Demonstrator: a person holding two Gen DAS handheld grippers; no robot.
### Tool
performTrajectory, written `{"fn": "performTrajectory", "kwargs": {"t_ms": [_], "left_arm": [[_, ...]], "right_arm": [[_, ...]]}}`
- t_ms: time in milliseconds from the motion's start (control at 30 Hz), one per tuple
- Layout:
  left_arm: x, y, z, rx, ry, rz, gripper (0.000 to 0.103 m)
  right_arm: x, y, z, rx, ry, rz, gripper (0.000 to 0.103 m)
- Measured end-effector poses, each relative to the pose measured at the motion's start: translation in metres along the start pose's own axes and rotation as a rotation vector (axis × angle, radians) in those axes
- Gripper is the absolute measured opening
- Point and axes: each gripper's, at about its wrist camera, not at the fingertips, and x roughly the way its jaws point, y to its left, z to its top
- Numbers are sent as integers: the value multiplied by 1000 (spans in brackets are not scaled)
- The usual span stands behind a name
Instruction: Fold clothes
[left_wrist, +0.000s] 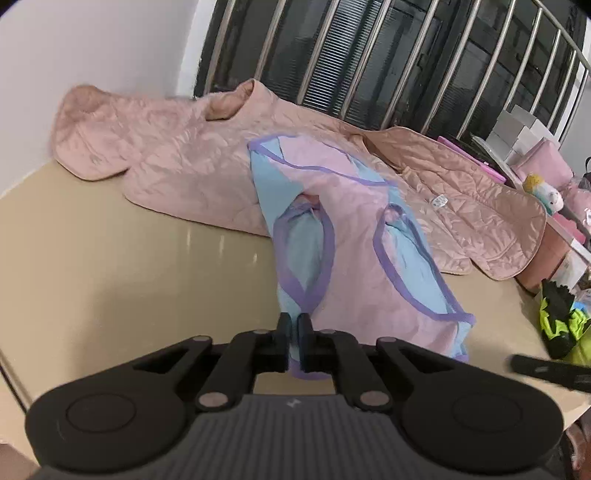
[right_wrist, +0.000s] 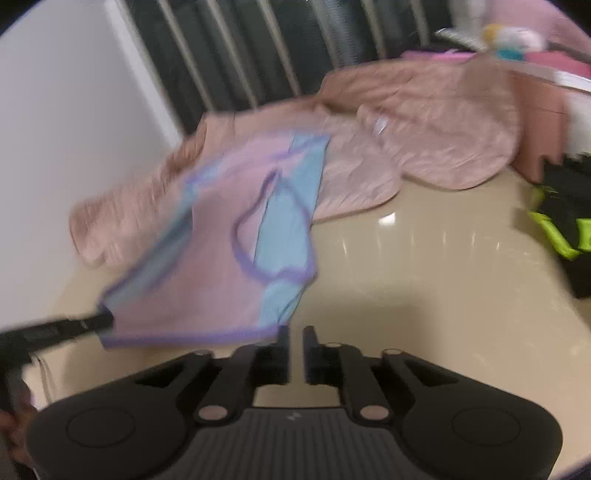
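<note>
While left tongs (left_wrist: 294, 325) pinch the garment (left_wrist: 354, 240), right tongs (right_wrist: 295, 339) gape narrowly.

Two garments on a table, a barred window behind

A quilted jacket (left_wrist: 177, 162) lies spread across the far part of the table (left_wrist: 110, 258), before the window bars (left_wrist: 369, 55). A sleeveless top (left_wrist: 351, 236) lies partly on the jacket and reaches toward the near edge, where the left gripper (left_wrist: 294, 332) pinches its hem. The right gripper (right_wrist: 295, 345) sits just right of the top's near corner. Boxes (left_wrist: 517, 129), a plush toy (left_wrist: 546, 192) and other clothes (left_wrist: 561, 317) lie at the right.
</note>
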Motion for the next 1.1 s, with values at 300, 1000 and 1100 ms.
{"fn": "performTrajectory", "kwargs": {"t_ms": [300,1000,1100], "left_arm": [[-2,0,-2,25,20,-18,7],[-229,55,-6,-50,-177,145,44],[-255,38,4,-26,-215,140,44]], "right_arm": [[-116,-20,-25,-318,-137,-374,53],[-178,-3,-19,-270,-248,-260,60],[-207,9,-30,-319,-286,-250,63]]}}
